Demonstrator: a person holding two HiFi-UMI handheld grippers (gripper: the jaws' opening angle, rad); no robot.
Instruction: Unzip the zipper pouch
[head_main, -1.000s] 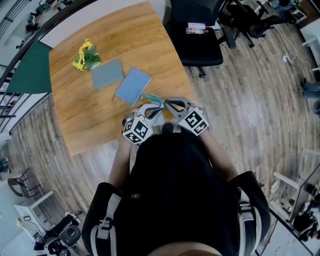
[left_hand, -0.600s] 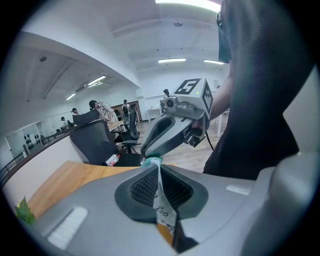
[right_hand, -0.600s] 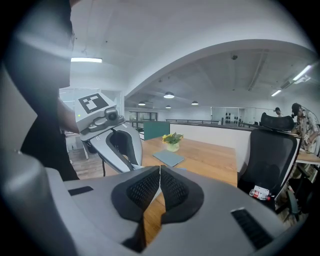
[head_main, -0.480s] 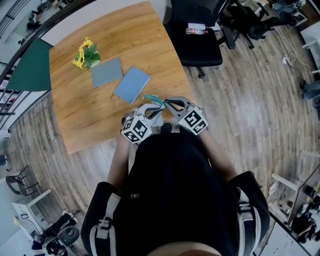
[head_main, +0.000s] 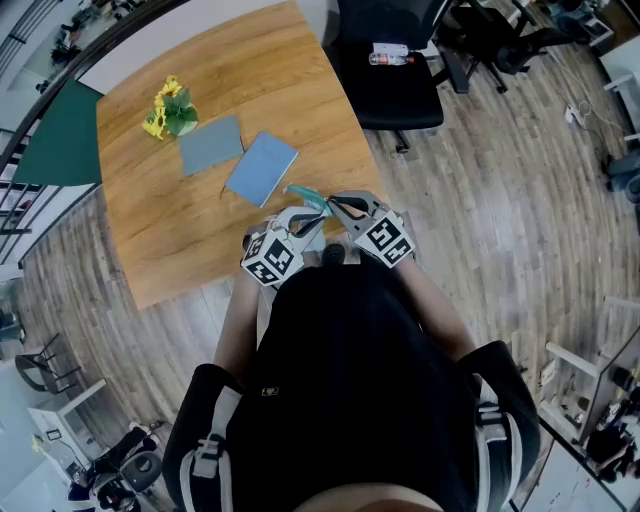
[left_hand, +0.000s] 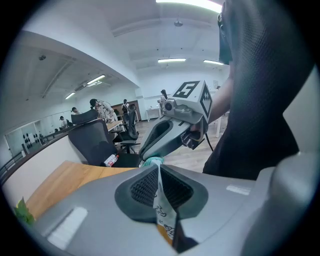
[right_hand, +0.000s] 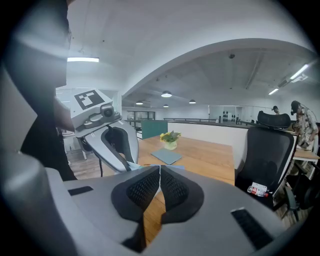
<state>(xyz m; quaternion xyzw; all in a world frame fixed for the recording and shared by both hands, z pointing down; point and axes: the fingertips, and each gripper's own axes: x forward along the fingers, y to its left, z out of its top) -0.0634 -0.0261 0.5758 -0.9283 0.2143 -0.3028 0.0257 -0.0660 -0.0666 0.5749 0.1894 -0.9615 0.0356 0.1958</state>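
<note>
A small zipper pouch (head_main: 305, 196) with a teal end hangs over the table's near edge, between both grippers. My left gripper (head_main: 314, 220) is shut on it. In the left gripper view the pouch's white printed edge (left_hand: 161, 210) stands pinched between the pads of the left gripper (left_hand: 159, 171). The right gripper (head_main: 335, 205) comes in from the right, shut, its tips on the teal end (left_hand: 153, 161). In the right gripper view its pads (right_hand: 145, 187) meet with only a thin pale sliver between them, and the left gripper (right_hand: 127, 167) is close ahead.
On the wooden table (head_main: 180, 230) lie a grey-blue pad (head_main: 212, 146) and a light-blue notebook (head_main: 262, 168). A small pot of yellow flowers (head_main: 170, 110) stands at the far left. A black office chair (head_main: 390, 90) with a bottle (head_main: 392, 52) on its seat stands at the table's right.
</note>
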